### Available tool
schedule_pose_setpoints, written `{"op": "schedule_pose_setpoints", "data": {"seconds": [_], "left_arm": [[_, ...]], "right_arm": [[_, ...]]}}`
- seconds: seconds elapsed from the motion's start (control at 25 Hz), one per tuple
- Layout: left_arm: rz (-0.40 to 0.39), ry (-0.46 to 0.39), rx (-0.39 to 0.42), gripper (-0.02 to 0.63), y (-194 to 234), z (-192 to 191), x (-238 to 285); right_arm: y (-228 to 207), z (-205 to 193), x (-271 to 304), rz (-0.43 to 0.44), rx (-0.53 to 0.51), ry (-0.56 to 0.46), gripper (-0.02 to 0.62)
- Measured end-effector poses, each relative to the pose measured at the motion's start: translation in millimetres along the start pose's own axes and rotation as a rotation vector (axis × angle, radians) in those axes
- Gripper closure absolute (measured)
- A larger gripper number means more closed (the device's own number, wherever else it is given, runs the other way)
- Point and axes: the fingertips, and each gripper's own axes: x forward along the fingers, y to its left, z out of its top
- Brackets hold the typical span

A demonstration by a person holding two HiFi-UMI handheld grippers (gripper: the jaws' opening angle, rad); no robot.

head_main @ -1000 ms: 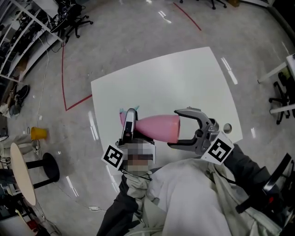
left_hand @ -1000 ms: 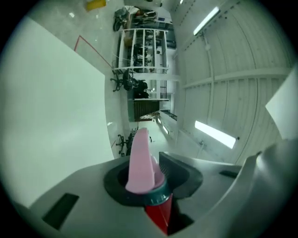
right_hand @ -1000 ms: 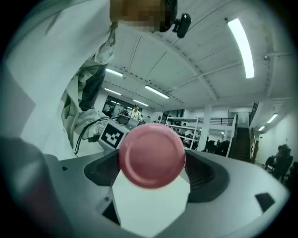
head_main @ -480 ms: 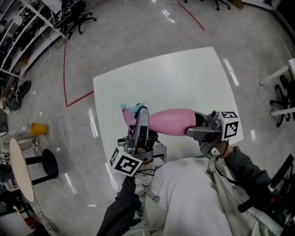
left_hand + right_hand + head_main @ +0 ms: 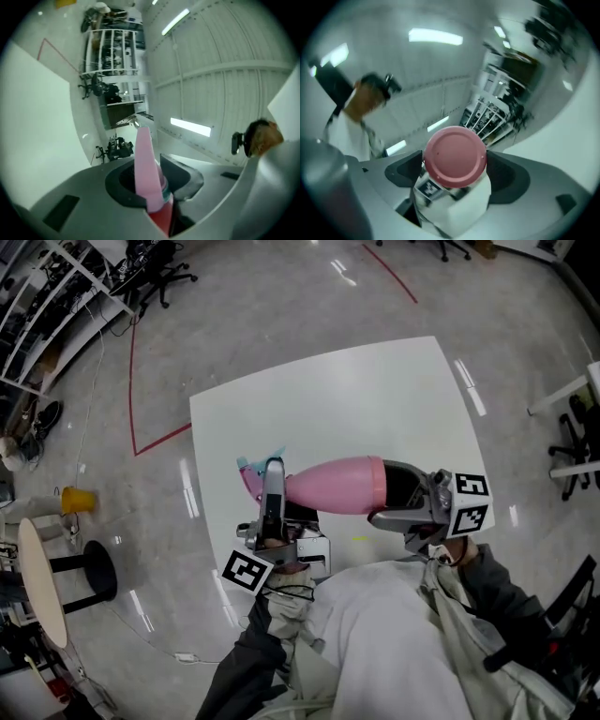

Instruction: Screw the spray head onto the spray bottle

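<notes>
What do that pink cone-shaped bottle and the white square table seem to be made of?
The pink cone-shaped bottle looks like moulded plastic with a satin finish: even opaque colour and a soft highlight along its side. The white square table looks like smooth laminate or painted board, matte: flat even white with a thin edge, though that is uncertain.

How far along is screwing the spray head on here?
Done: both parts are up off the table, spray head at the neck of the pink bottle. In hand: left gripper clamps the head, right gripper the bottle's base. Left: finishing the turns; thread tightness cannot be seen.
</notes>
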Motion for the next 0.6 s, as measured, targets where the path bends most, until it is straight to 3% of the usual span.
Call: {"op": "schedule_pose_setpoints", "data": {"seconds": [0.08, 0.16, 0.24, 0.28, 0.36, 0.44, 0.52, 0.6], "left_arm": [[0.067, -0.010, -0.077, 0.505, 13, 3, -5], [0.122, 0.017, -0.112, 0.504, 23, 2, -10], [0.155, 0.049, -0.123, 0.503, 28, -3, -9], [0.161, 0.068, -0.126, 0.503, 29, -6, -8], [0.167, 0.101, -0.135, 0.503, 28, -15, -6], [0.163, 0.103, -0.137, 0.503, 27, -18, -7], [0.127, 0.094, -0.114, 0.502, 22, -18, -7], [0.077, 0.101, -0.059, 0.502, 14, -17, -6]], "right_arm": [[11, -2, 3, -0.102, -0.451, 0.140, 0.192], [10, -11, 4, -0.216, -0.836, 0.297, 0.192], [9, -20, 5, -0.253, -1.090, 0.412, 0.190], [13, -23, 8, -0.232, -1.158, 0.434, 0.190], [20, -28, 12, -0.183, -1.188, 0.433, 0.192], [18, -31, 11, -0.164, -1.105, 0.426, 0.192], [14, -29, 8, -0.164, -0.892, 0.378, 0.192], [12, -19, 8, -0.143, -0.631, 0.260, 0.192]]}}
